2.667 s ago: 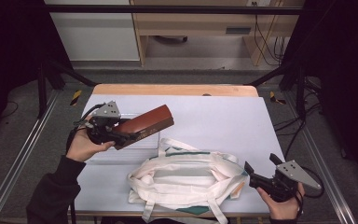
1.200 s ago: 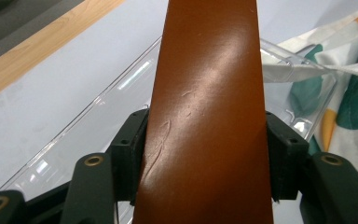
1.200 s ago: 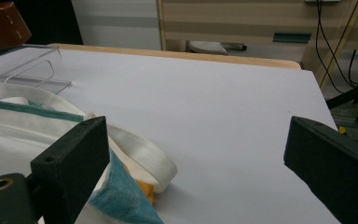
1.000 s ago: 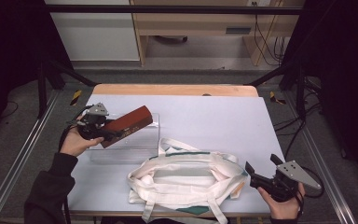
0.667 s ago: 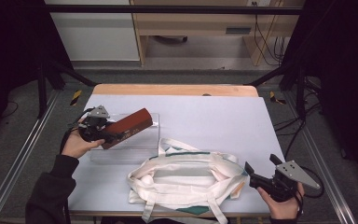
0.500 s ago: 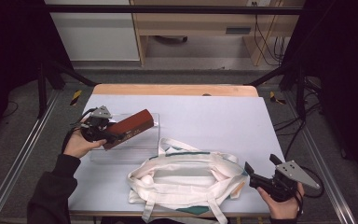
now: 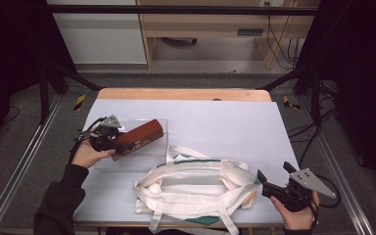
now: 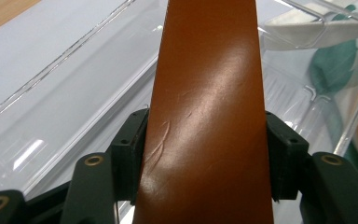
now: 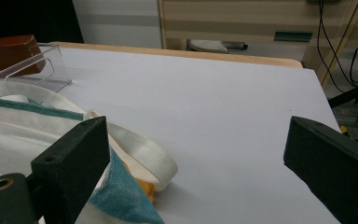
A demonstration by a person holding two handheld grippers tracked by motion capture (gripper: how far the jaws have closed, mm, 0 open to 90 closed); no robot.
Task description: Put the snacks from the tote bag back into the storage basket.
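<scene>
High view: the left gripper (image 7: pixel 122 142) sits at the left of the table (image 7: pixel 225 122), held in the person's left hand (image 7: pixel 88 154). Its jaws clamp a brown box (image 7: pixel 139 139) by its 2 long sides. The box points right and slightly away from the person, tilted, and lies over a clear tray (image 7: pixel 147 159). Whether the box touches the tray floor cannot be told from this view.

Left gripper view: the box (image 8: pixel 209 107) runs up the middle of the frame. Both pads (image 8: pixel 130 158) press flat against its edges, so the fingers pinch the box. The lid surface shows light scuffs near the left pad. The tray (image 8: pixel 65 116) lies directly beneath, its walls visible on both sides.

High view: a white bag (image 7: pixel 196 188) with green trim lies at the near middle of the table, just beside the tray's near right corner. Its straps spread out on the table. The right gripper (image 7: pixel 267 183) rests at the near right in the right hand (image 7: pixel 298 215), just beside the bag's right end.

Right gripper view: the 2 fingers (image 9: pixel 74 158) stand spread wide, with nothing between them. The bag (image 9: pixel 37 126) and a strap (image 9: pixel 144 154) lie at the left finger; contact cannot be told. The box (image 9: pixel 7 53) and tray (image 9: pixel 46 67) appear at far left.
</scene>
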